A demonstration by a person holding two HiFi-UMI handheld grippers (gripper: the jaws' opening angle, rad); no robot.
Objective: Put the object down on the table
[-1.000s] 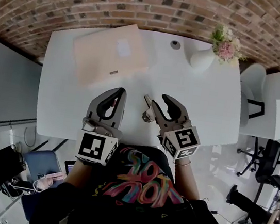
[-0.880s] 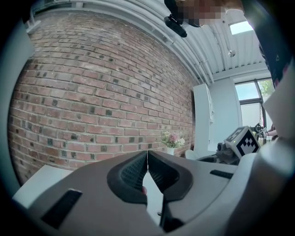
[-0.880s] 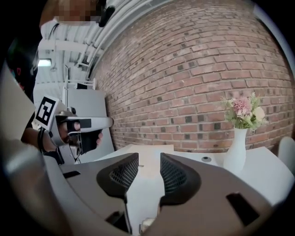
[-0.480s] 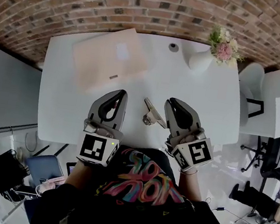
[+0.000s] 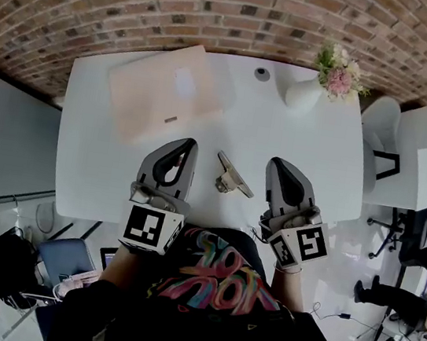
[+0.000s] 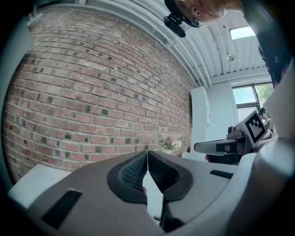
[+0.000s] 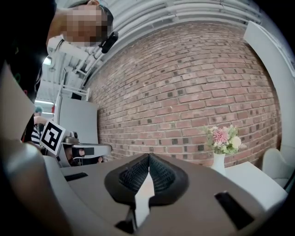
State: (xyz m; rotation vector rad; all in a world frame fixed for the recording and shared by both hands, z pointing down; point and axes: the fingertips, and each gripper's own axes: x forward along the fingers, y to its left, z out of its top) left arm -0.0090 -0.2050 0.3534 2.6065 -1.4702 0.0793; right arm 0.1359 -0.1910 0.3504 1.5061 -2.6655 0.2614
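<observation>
Head view showed the object (image 5: 231,175), a small silvery clip-like piece, lying on the white worktop (image 5: 311,153) close to its near edge, about midway along, between my two grippers and touching neither. My right gripper (image 5: 279,164) stood to its right, clear of it. In the right gripper view its jaws had just been closing and met tip to tip with nothing between them. My left gripper (image 5: 188,144) sat on the object's other side, and the left gripper view showed those jaws pressed together too, holding nothing.

I judged the putting-down itself done, with the piece released and at rest, so the step in hand was simply getting clear. The next move called for little: draw both grippers back toward the near edge without brushing the piece, which looked light enough to skid.

As for writing, each marker cube (image 5: 148,227) carried only a black-and-white square pattern, no words. The pale pink flat case (image 5: 168,91) toward the far left corner bore a lighter patch and a small dark tab, both unreadable. The bright lettering on my shirt (image 5: 213,281) I could not make out.
</observation>
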